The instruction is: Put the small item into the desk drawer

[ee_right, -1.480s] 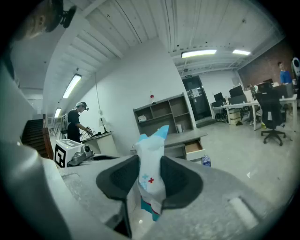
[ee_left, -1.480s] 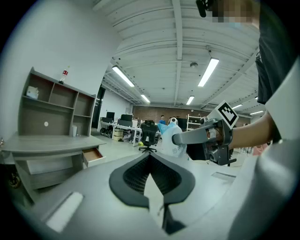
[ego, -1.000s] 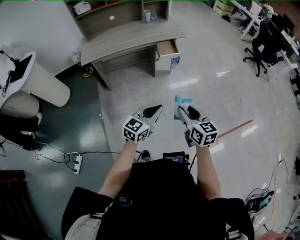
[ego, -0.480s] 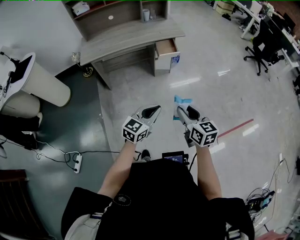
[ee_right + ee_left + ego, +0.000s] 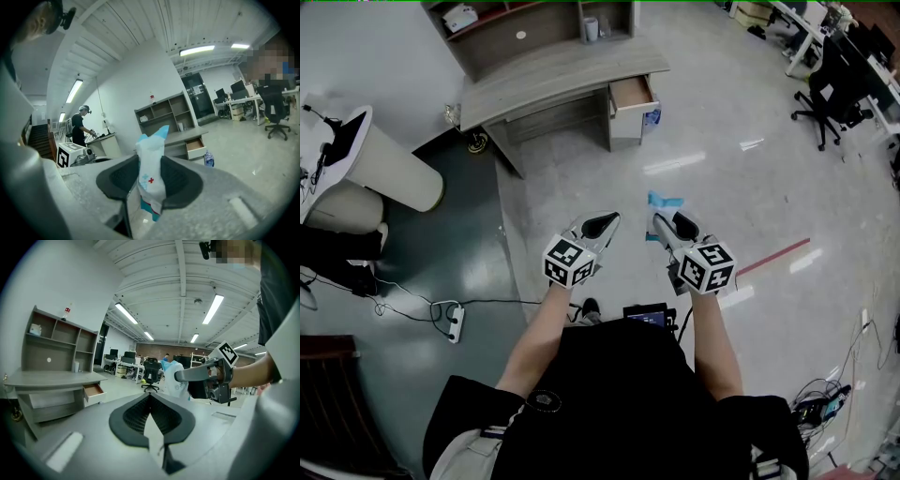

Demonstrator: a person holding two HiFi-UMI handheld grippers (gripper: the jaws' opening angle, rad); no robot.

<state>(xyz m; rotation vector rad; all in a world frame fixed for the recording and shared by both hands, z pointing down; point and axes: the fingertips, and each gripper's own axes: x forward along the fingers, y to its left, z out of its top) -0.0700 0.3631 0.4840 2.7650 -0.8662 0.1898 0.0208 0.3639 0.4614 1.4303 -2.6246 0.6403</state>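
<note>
My right gripper [image 5: 670,225] is shut on a small white and blue packet [image 5: 151,180] with a red cross; the packet's blue tip [image 5: 659,201] sticks out past the jaws in the head view. My left gripper [image 5: 600,225] is shut with nothing between its pads [image 5: 152,416]. Both are held at waist height over the floor, side by side. Far ahead stands the grey desk [image 5: 553,80] with its drawer [image 5: 634,95] pulled open. The same open drawer [image 5: 196,146] shows in the right gripper view, and the drawer [image 5: 93,391] is at the left of the left gripper view.
A shelf unit [image 5: 534,23] sits on the desk's back. A small bottle [image 5: 651,118] stands on the floor by the drawer. A white round bin [image 5: 380,164] and a power strip [image 5: 455,325] with cables lie left. Office chairs [image 5: 834,84] stand at right. Another person [image 5: 79,124] stands far off.
The desk and the open drawer have drifted slightly down and nearer in the head view. Both grippers hold the same pose, the packet still clamped.
</note>
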